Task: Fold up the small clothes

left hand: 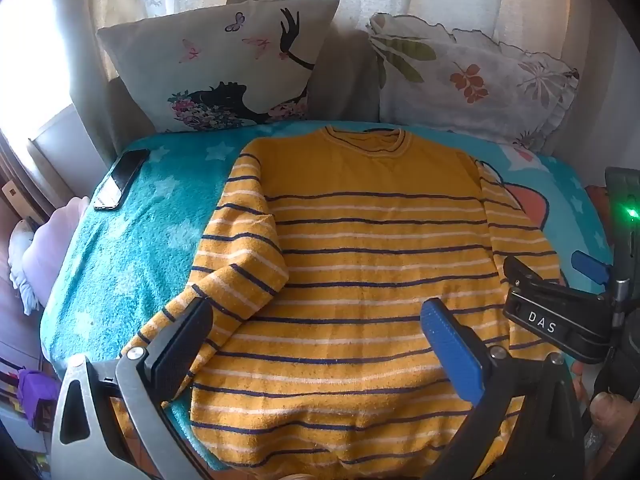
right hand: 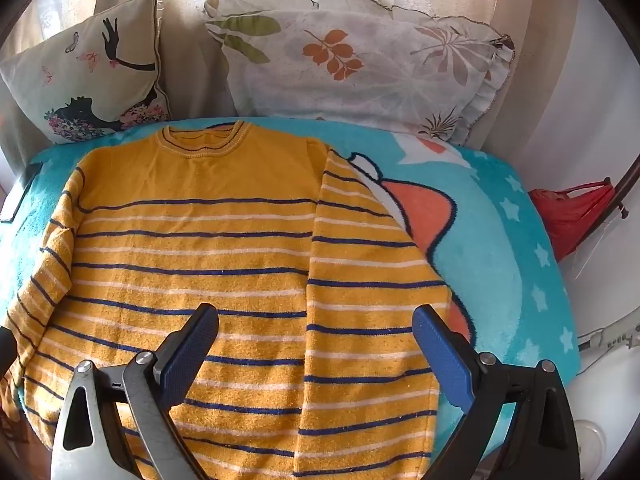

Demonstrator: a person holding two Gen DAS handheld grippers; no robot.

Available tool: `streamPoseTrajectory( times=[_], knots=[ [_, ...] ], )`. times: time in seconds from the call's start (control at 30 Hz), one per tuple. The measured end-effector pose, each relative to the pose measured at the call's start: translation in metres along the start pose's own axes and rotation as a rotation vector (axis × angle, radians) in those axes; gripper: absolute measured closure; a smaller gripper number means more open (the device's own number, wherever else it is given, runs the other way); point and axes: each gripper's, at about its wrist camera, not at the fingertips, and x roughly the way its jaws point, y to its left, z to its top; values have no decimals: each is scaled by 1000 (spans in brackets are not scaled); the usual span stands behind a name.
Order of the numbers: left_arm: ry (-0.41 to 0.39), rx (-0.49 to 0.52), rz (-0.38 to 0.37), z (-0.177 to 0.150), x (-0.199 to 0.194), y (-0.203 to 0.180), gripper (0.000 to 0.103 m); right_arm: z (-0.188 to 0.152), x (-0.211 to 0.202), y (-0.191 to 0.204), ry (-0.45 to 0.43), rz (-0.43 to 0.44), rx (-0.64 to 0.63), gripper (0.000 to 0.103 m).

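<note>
item: striped sweater [left hand: 360, 264], flat and unfolded beneath your left gripper [left hand: 316, 344] and right gripper [right hand: 316, 354], jaws wide, empty; every fold remains.

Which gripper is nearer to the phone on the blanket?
Left. The left gripper hovers over the sweater's phone-side sleeve; the right gripper hovers over the opposite sleeve, farther from the phone.

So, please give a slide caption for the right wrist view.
Open right gripper above striped yellow sweater on turquoise blanket.
</note>
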Motion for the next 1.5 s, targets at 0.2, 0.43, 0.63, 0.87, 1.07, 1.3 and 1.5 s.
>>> streamPoseTrajectory(
  times=[0.2,0.43,0.63,0.87,1.07,1.3,1.5],
  knots=[
    [1,-7,-18,2,1,0,0,-4,-1,-4,4,1,-4,4],
    [29,2,-46,-8,-5,-6,0,-6,1,-10,18,-31,2,4],
    [71,70,-62,-15,-7,-18,0,-5,4,-14,18,-34,12,4],
    [92,63,-94,-17,-7,-21,0,-4,8,-18,18,-36,19,4],
    [124,35,-83,-13,6,-15,0,-4,13,-21,28,-39,23,4],
    [214,-87,-98,-10,49,8,0,-10,22,-27,57,-43,20,4],
    [271,-42,-35,-21,95,0,0,-19,36,-32,103,-33,8,4]
  ],
)
